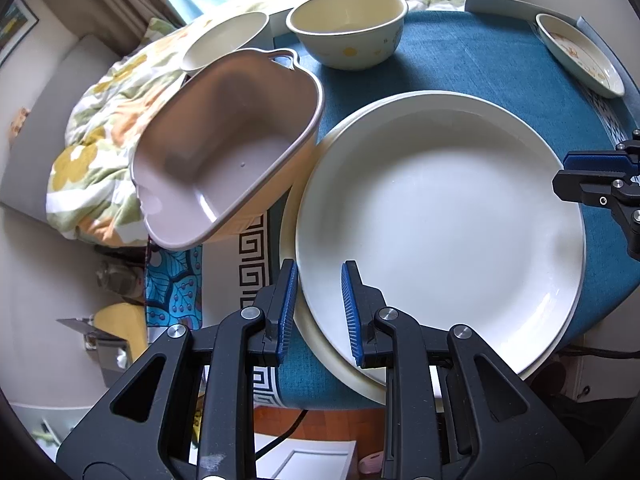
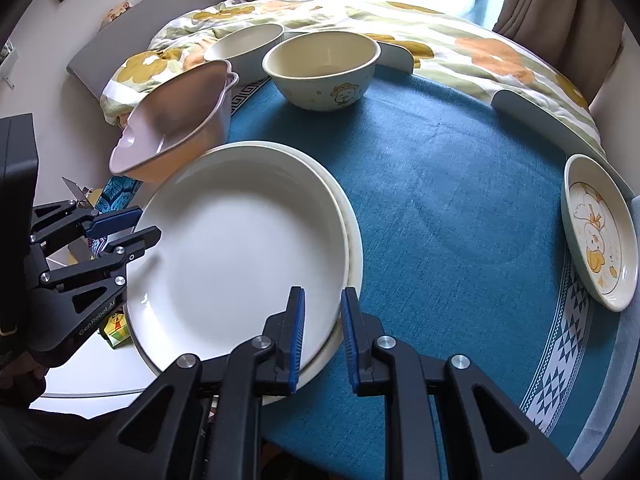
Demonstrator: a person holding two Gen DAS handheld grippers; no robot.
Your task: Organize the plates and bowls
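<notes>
We cannot tell how far the lower plate (image 1: pixel 340 364) reaches under the white plate (image 1: pixel 440 232) stacked on it; only a cream crescent shows. Our left tongs (image 1: pixel 318 308) are narrowed onto the near rim of the white plate, one pad over it and one outside; our right tongs (image 2: pixel 322 334) pinch its opposite rim the same way. Just beyond the left tongs a pink handled tub (image 1: pixel 224 148) tilts, empty. Farther out stand a cream bowl (image 2: pixel 320 74) and a shallow white bowl (image 2: pixel 246 46), both empty. Well off to the right of the right tongs a duck-printed dish (image 2: pixel 598 232) lies at the cloth's edge. The blue cloth (image 2: pixel 460 184) between lies open
</notes>
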